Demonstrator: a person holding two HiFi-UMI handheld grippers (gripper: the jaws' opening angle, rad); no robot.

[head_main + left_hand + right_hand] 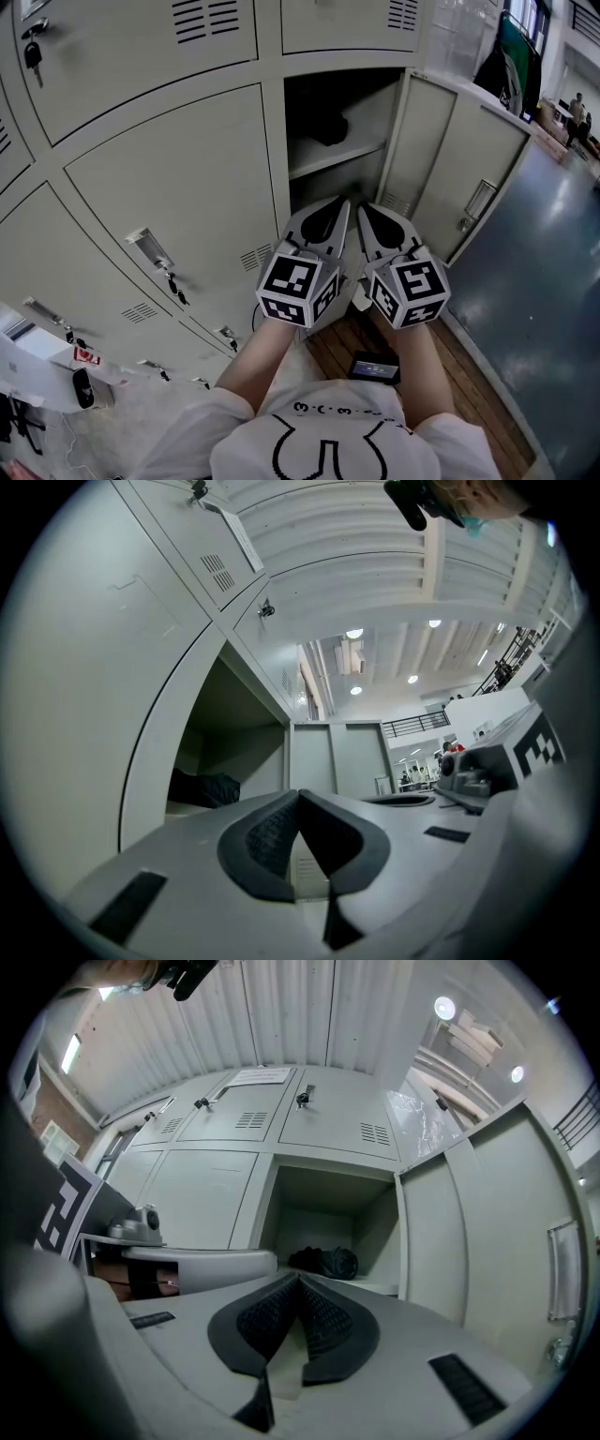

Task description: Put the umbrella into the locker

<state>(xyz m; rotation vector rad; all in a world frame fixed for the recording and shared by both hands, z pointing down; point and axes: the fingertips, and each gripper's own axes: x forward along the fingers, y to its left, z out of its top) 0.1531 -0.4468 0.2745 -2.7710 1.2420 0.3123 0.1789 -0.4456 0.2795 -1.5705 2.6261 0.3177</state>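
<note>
A folded black umbrella point(325, 1262) lies on the shelf inside the open locker point(337, 155); it also shows as a dark bundle, the umbrella point(327, 128) in the head view and the umbrella point(204, 788) in the left gripper view. My left gripper point(335, 208) and right gripper point(367, 212) hang side by side just in front of the locker opening, below the shelf, apart from the umbrella. Both have their jaws closed tip to tip with nothing between them. The left gripper point(298, 795) and the right gripper point(298, 1281) both point slightly upward toward the compartment.
The locker's door point(459, 178) stands swung open to the right, with a handle point(479, 199). Closed lockers point(169, 187) with keys in their locks fill the left. A dark phone-like object point(375, 367) lies on the wooden floor by the person's feet.
</note>
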